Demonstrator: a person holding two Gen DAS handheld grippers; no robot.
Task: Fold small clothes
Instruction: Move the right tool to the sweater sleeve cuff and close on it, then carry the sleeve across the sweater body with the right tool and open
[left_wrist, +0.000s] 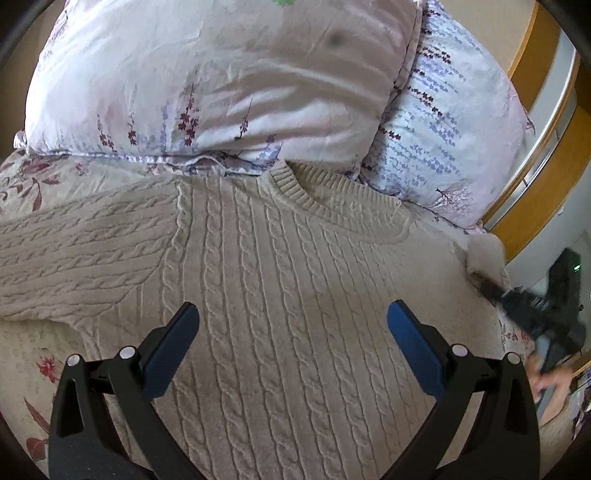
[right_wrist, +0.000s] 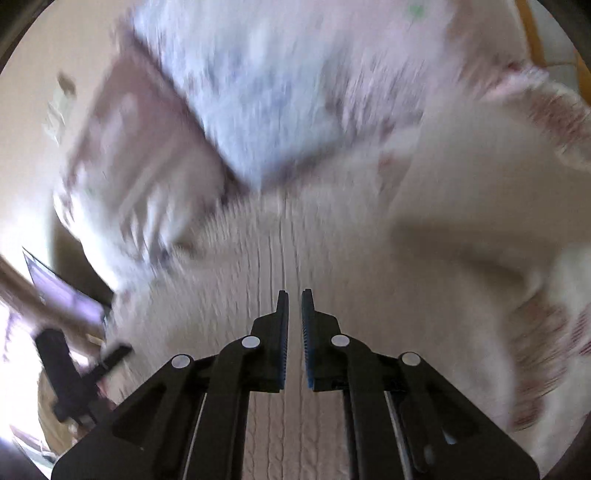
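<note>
A cream cable-knit sweater (left_wrist: 280, 266) lies flat on the bed, collar toward the pillows, one sleeve spread to the left. My left gripper (left_wrist: 291, 317) is open and empty, hovering over the sweater's chest. My right gripper (right_wrist: 294, 295) is nearly shut with a thin gap between its pads and nothing between them; its view is blurred by motion, with the sweater (right_wrist: 273, 258) below it. The right gripper also shows in the left wrist view (left_wrist: 491, 288) at the sweater's right edge, next to a raised bit of cream knit.
Two floral pillows (left_wrist: 221, 85) (left_wrist: 443, 140) lie behind the collar. A floral bedsheet (left_wrist: 33, 369) lies under the sweater. A wooden bed frame (left_wrist: 535, 177) runs along the right. The person's hand (left_wrist: 550, 384) holds the right tool.
</note>
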